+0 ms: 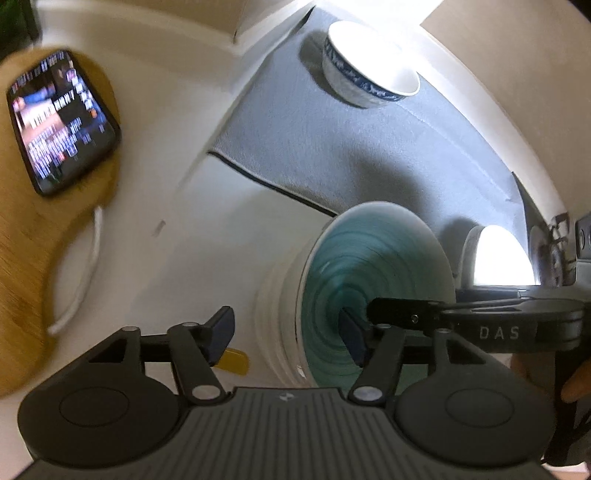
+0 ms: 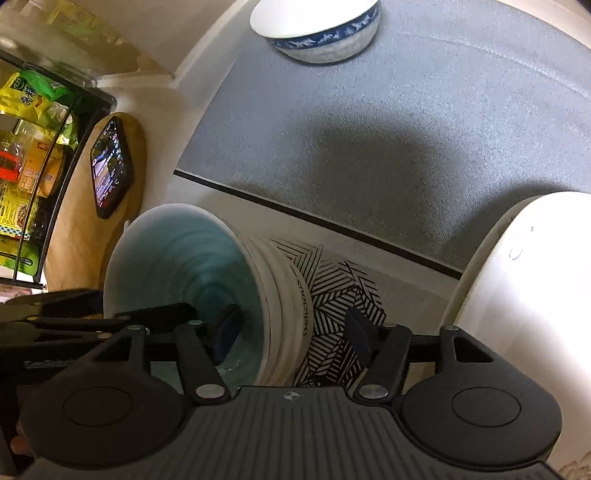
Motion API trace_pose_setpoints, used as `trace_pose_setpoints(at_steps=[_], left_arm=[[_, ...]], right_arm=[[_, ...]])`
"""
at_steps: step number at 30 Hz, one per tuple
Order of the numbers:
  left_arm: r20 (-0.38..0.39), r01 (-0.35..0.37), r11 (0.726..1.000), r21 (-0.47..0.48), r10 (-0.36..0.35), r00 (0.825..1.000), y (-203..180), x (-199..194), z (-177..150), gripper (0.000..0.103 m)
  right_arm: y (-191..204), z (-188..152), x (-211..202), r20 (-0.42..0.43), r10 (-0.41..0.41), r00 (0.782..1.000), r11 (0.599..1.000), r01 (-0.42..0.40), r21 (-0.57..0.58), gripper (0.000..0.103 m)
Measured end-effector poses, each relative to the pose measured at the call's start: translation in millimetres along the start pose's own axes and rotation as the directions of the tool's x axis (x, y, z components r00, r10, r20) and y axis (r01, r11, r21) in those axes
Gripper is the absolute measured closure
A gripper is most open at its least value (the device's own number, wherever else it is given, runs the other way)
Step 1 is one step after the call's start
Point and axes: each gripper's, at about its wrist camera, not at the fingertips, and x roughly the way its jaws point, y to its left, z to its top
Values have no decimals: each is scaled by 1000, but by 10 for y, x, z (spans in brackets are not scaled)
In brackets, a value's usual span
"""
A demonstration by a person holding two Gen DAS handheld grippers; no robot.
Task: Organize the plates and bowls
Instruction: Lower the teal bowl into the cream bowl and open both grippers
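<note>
Both grippers, left gripper (image 1: pixel 291 332) and right gripper (image 2: pixel 291 332), straddle the teal bowl's (image 2: pixel 177 273) rim at lower centre, jaws apart, seemingly having set it onto the stack.

Top bowl (image 2: pixel 177 266) in the stack is teal inside with darker swirl rings, white outside. Far bowl (image 2: pixel 317 33) is white with a blue patterned band. Grey mat (image 2: pixel 406 129) has dark edging, and there's a black-and-white striped leaf print (image 2: pixel 332 295) under the stack.
</note>
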Motion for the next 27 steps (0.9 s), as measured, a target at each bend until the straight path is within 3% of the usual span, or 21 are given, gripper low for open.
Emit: trace_pose_setpoints(at_steps=[1, 2, 3, 12, 27], left_arm=[[-6, 24, 1000, -8, -24, 1000, 2, 20, -2, 48], [-2, 22, 1000, -12, -22, 1000, -7, 19, -5, 49], [6, 15, 1000, -5, -15, 1000, -28, 13, -7, 49], [32, -2, 1000, 3, 2, 999, -116, 28, 115, 51], [73, 12, 1000, 1, -12, 997, -332, 261, 654, 53]], right_arm=[[14, -1, -3, 7, 5, 1000, 1000, -5, -13, 47], [15, -1, -2, 7, 34, 999, 999, -34, -15, 56], [20, -5, -3, 4, 57, 998, 998, -57, -8, 56], [117, 116, -62, 38, -4, 999, 998, 6, -61, 59], [-150, 567, -119, 104, -62, 993, 998, 63, -3, 60]])
